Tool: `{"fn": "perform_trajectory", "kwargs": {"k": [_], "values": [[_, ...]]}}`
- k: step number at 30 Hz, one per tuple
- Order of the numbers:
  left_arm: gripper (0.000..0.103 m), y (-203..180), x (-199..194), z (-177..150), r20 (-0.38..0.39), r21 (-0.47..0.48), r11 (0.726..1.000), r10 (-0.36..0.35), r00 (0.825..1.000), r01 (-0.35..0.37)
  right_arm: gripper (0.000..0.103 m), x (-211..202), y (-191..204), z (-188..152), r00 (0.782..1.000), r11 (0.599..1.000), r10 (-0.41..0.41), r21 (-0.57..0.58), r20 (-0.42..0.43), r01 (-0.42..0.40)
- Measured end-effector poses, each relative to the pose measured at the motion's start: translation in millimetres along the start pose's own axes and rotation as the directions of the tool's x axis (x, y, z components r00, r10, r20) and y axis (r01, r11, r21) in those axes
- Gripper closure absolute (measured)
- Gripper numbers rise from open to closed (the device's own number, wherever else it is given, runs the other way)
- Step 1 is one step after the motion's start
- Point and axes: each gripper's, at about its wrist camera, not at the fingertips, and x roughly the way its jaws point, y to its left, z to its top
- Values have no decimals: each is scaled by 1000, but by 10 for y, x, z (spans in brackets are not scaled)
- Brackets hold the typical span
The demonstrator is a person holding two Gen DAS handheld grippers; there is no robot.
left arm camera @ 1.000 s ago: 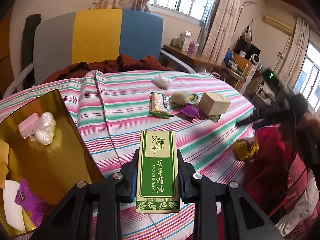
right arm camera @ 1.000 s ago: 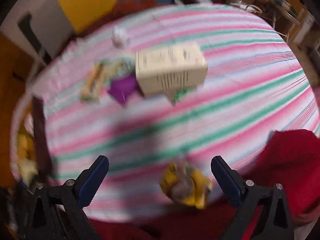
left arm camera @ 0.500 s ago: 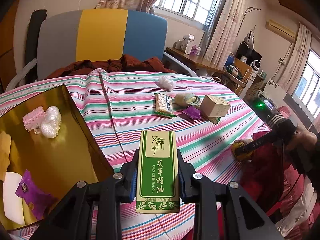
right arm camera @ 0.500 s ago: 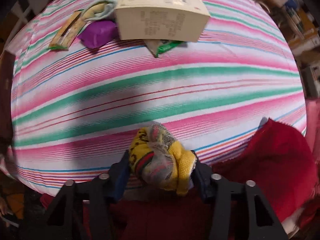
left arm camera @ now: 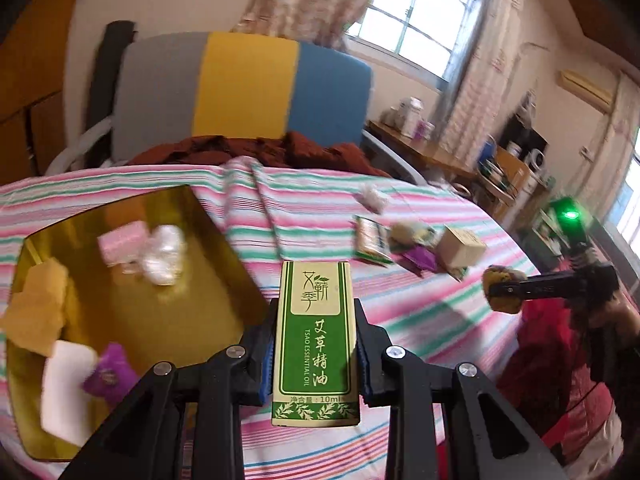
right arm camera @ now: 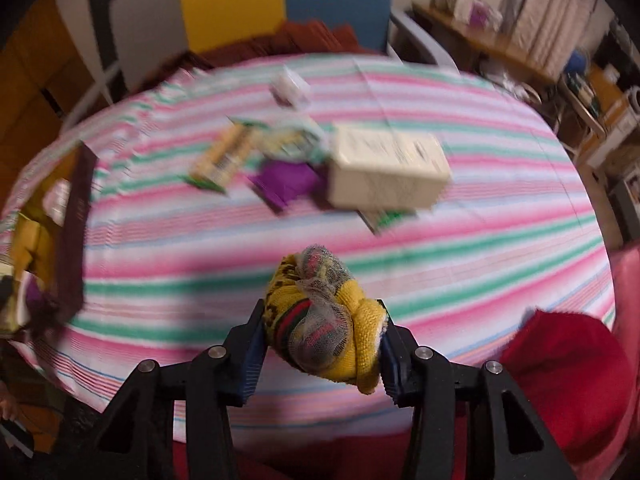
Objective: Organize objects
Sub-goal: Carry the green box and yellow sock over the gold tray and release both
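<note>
Left claw (left arm camera: 316, 354) clamped on the green essential-oil box (left arm camera: 314, 344), held upright just right of the gold tray (left arm camera: 224, 248); right claw (right arm camera: 322, 342) clamped on the yellow knit bundle (right arm camera: 326, 320), lifted off the striped counter (right arm camera: 480, 248). Step looks like carry-to-tray with both loads: next, swing left over the tray's near right wall and release onto bare gold. Room seems open mid-tray; pink clip (left arm camera: 122, 242), white wad (left arm camera: 164, 250) and purple packet (left arm camera: 108, 374) crowd its far and near ends, and the cream box (right arm camera: 384, 172) cluster lies well apart.
</note>
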Motion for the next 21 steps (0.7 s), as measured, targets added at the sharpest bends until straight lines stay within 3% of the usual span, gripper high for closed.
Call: {"fn": "perform_trajectory", "kwargs": {"k": [6,12,17,19,21], "values": [[73,595,-163,79,27,-120,986,118,993,-113,54,-152,958,165,981,980,177,-111,85,-167],[73,1124,-220,223,35,-202,957,217,976,-206,54,-226,2002,144,920,895,387,-267,67,-357],[70,1412,-134,413,18,-215,942,270,963,-260,54,-160,2675,43,882,831,471,-345,19,-436],[48,1504,-62,456,-7,-221,934,287,958,-281,47,-22,2859,28,878,817,479,-364,-5,-448],[36,1597,-15,467,-24,-251,924,292,956,-289,37,95,2953,3,881,815,472,-365,-31,-450]]}}
